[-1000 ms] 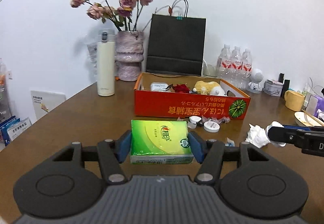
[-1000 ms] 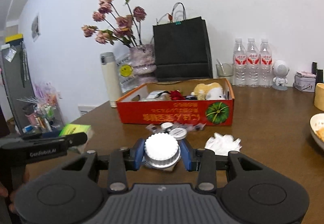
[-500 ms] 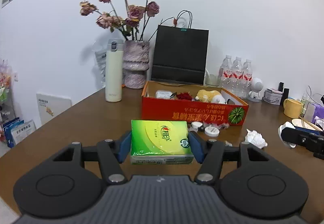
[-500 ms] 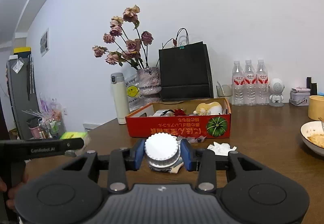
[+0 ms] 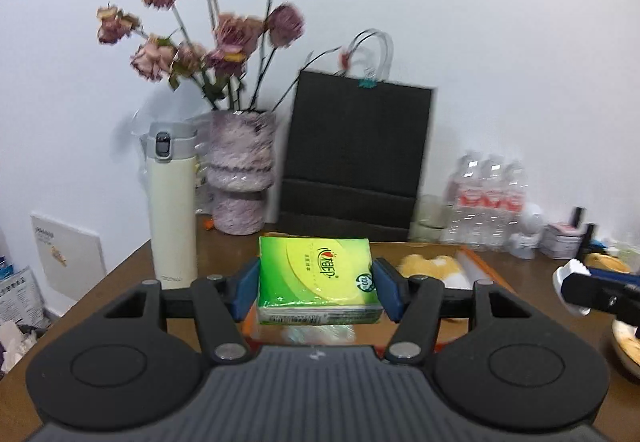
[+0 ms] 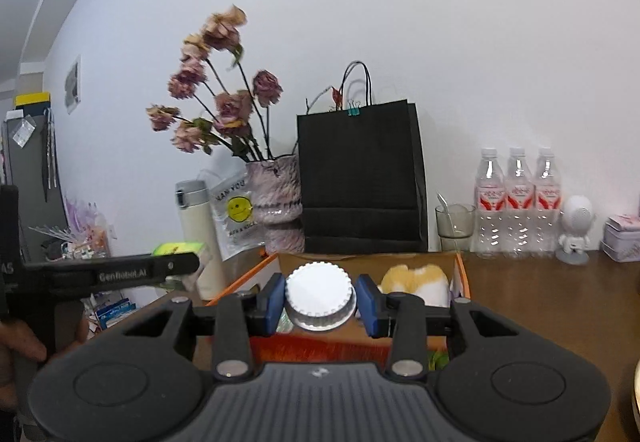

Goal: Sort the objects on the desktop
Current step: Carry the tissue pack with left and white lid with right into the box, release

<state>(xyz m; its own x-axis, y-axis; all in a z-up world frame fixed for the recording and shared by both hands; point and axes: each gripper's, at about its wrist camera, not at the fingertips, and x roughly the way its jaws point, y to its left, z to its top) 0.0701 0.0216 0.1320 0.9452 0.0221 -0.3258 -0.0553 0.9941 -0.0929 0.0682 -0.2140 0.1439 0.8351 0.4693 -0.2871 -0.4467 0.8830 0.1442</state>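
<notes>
Both grippers now over orange box (image 6: 460, 270): left (image 5: 316, 284) clamps tissue pack (image 5: 316, 274), right (image 6: 320, 302) clamps white lid (image 6: 319, 294)

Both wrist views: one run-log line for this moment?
left gripper: shut on tissue pack | right gripper: shut on white lid | both above orange box | release: not yet

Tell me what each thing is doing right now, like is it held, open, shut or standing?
Left gripper: shut on the tissue pack.
Tissue pack: held above the box.
Right gripper: shut on the white lid.
White lid: held above the box.
Box: open, toy inside.
Flask: upright, capped.
Black bag: standing upright.
Bottles: upright, capped.
</notes>
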